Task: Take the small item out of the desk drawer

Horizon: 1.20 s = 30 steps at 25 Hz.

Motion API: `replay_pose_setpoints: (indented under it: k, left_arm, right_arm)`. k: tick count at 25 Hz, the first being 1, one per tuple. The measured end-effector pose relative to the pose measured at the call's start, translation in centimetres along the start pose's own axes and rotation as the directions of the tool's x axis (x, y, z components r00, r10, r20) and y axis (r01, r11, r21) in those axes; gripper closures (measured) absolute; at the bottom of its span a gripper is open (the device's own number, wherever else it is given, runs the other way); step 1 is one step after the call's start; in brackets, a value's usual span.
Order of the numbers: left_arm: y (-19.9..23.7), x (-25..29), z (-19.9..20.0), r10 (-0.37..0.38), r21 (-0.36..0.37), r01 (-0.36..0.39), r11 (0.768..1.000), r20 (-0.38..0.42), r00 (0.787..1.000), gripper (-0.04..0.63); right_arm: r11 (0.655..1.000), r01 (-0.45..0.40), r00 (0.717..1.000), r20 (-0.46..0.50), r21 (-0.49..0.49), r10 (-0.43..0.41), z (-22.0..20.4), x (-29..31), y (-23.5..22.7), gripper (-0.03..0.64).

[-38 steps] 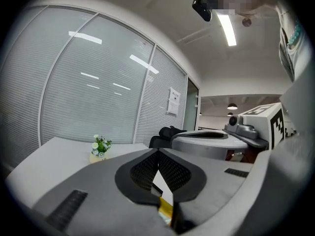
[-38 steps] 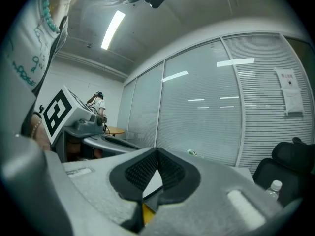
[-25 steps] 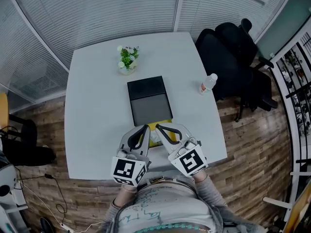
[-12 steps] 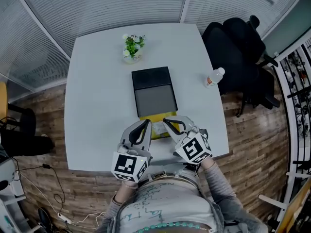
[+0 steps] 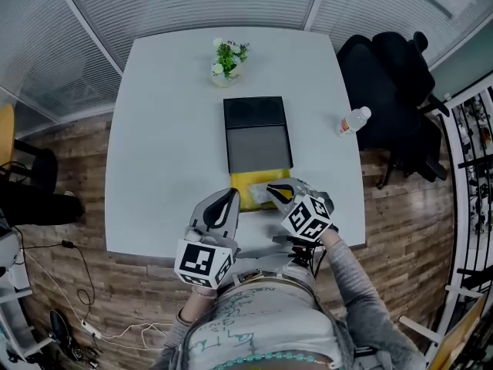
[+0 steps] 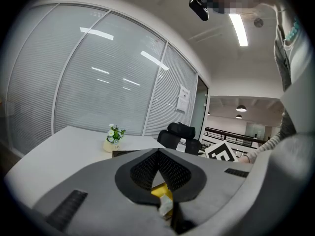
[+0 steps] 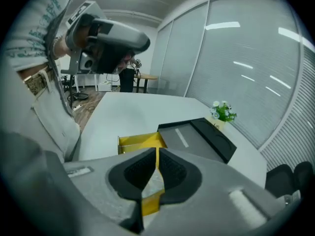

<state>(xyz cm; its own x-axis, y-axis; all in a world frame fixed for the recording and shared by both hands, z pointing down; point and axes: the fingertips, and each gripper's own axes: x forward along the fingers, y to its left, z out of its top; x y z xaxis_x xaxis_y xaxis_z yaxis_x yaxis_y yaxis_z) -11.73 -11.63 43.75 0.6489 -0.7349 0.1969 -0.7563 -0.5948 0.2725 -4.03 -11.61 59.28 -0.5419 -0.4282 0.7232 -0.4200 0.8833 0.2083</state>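
A low black and grey desk box [image 5: 258,137] lies in the middle of the white table [image 5: 162,145]. Its yellow drawer [image 5: 248,183] is pulled out toward me. A small whitish item [image 7: 154,181] lies inside the drawer and also shows in the left gripper view as the item [image 6: 166,206]. My right gripper [image 5: 271,190] hangs over the drawer's right front part. Its jaws [image 7: 157,152] are almost together and just opening, with only a hairline slit and nothing gripped that I can make out. My left gripper [image 5: 229,200] sits at the drawer's left side, shut and empty [image 6: 158,152].
A small potted plant [image 5: 229,58] stands at the table's far edge, and a plastic bottle [image 5: 353,121] at the right edge. A black office chair [image 5: 389,75] sits beyond the right side. The table's near edge runs just under both grippers.
More of the yellow drawer shows in front of the box now. My right gripper has shifted right and turned across the drawer. The left gripper has kept its place beside it.
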Motion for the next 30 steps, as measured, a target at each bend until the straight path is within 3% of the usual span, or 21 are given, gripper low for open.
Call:
replay_pose_setpoints:
  k: [6, 13, 18, 23, 30]
  left_arm:
    - [1.1, -1.6, -0.2, 0.033, -0.014, -0.033, 0.999, -0.003, 0.999, 0.597]
    - [1.7, -2.6, -0.6, 0.048, -0.019, -0.048, 0.999, -0.017, 0.999, 0.597]
    - [1.5, -2.3, -0.9, 0.032, -0.019, -0.033, 0.999, -0.024, 0.999, 0.597]
    - [0.7, -1.7, -0.9, 0.013, -0.013, -0.014, 1.0, -0.027, 1.0, 0.597]
    - [-0.2, -1.3, -0.9, -0.008, -0.005, 0.007, 1.0, -0.038, 0.999, 0.597]
  right_arm:
    - [0.991, -0.13, 0.983, -0.126, 0.009, 0.13, -2.6, 4.0, 1.6, 0.556]
    - [0.969, -0.233, 0.926, -0.288, 0.079, 0.246, -6.0, 7.1, 2.9, 0.552]
    - [0.969, -0.231, 0.907, -0.342, 0.09, 0.248, -6.8, 7.9, 3.0, 0.567]
    - [0.973, -0.221, 0.906, -0.358, 0.06, 0.228, -7.1, 8.1, 2.9, 0.612]
    - [0.972, -0.23, 0.907, -0.353, 0.046, 0.231, -6.8, 7.7, 3.0, 0.614]
